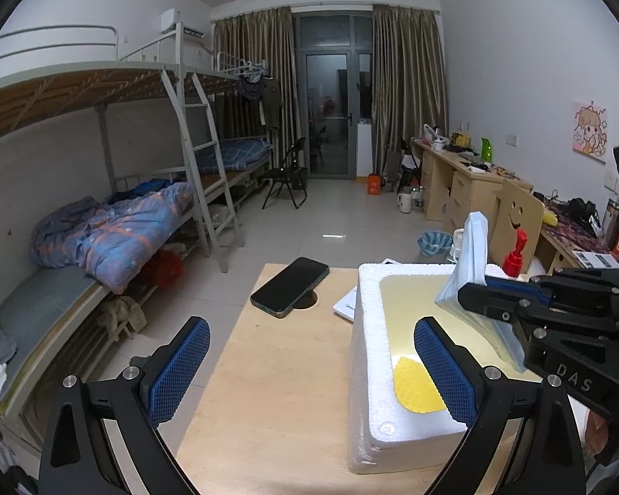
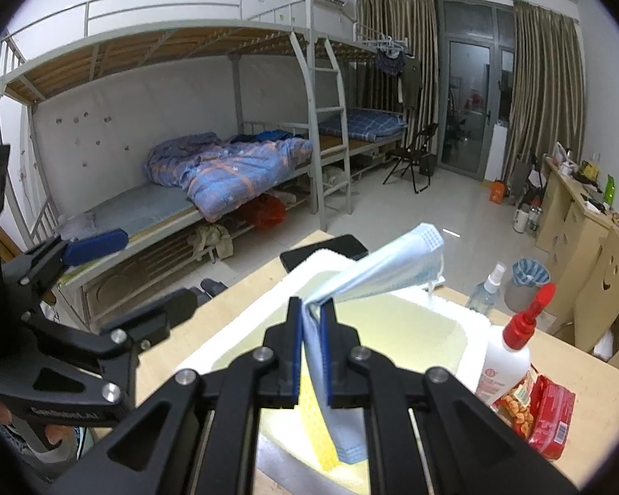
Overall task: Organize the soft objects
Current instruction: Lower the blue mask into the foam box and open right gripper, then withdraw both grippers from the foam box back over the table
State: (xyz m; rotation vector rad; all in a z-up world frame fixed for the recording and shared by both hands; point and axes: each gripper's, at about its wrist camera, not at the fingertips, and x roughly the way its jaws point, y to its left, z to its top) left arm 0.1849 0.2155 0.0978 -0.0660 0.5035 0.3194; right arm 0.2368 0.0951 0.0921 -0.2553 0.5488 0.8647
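One wooden table (image 1: 268, 371) carries everything here. A white foam box (image 1: 369, 330) sits along its right side, open at the top, its floor pale yellow. A black phone (image 1: 289, 286) lies near the far edge, just left of the box's far left corner. A white bottle (image 2: 503, 365) with a red cap stands beside the box's right wall, with a red snack packet (image 2: 551, 418) next to it and a clear spray bottle (image 2: 485, 288) farther back. The right gripper (image 2: 311, 321) reaches over the box, its jaws clamped together on a folded blue face mask (image 2: 386, 266), which sticks up above the box's interior; the mask's other end hangs down between the arms. A yellow pad (image 1: 416, 385) lies on the box floor near its front wall. The left gripper (image 1: 311, 367) hovers over the table's near edge, jaws wide apart with nothing between them; its right finger overlaps the box's front.
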